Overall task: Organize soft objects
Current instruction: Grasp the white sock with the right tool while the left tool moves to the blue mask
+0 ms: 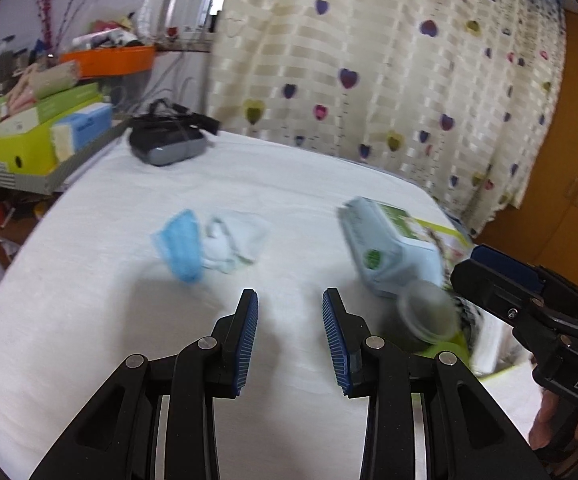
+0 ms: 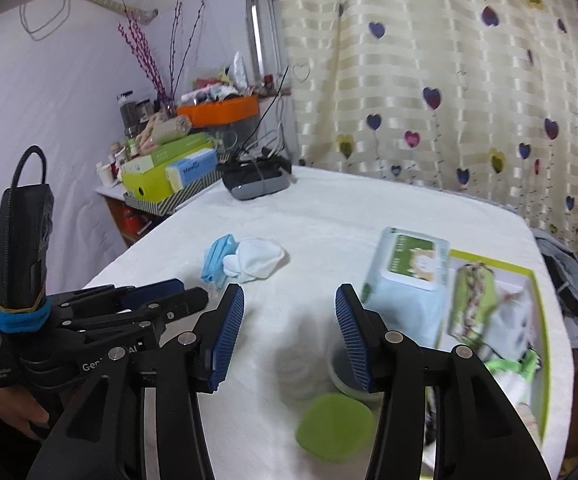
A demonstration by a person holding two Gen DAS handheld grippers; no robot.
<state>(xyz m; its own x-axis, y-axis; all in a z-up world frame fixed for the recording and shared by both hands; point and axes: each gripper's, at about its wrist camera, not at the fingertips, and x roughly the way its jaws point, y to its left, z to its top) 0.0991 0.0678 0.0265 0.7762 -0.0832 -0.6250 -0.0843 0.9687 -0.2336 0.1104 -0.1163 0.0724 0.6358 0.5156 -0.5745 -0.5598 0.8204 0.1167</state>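
A blue face mask point(image 1: 181, 246) point(image 2: 218, 259) and a white sock point(image 1: 235, 242) point(image 2: 255, 262) lie together on the white table. A pale blue wet-wipes pack point(image 1: 385, 246) point(image 2: 407, 280) stands at the edge of a green-rimmed box point(image 2: 539, 320) holding soft items. A round lid point(image 1: 429, 312) point(image 2: 343, 372) and a green round sponge point(image 2: 335, 428) lie near the box. My left gripper point(image 1: 290, 316) is open and empty, nearer than the mask. My right gripper point(image 2: 289, 312) is open and empty over the lid. It also shows in the left wrist view point(image 1: 489, 268).
A black and grey device point(image 1: 167, 142) point(image 2: 257, 182) with cables sits at the table's far edge. A cluttered side shelf with boxes point(image 1: 45, 132) point(image 2: 165, 170) stands at the left. A heart-patterned curtain point(image 1: 369, 60) hangs behind.
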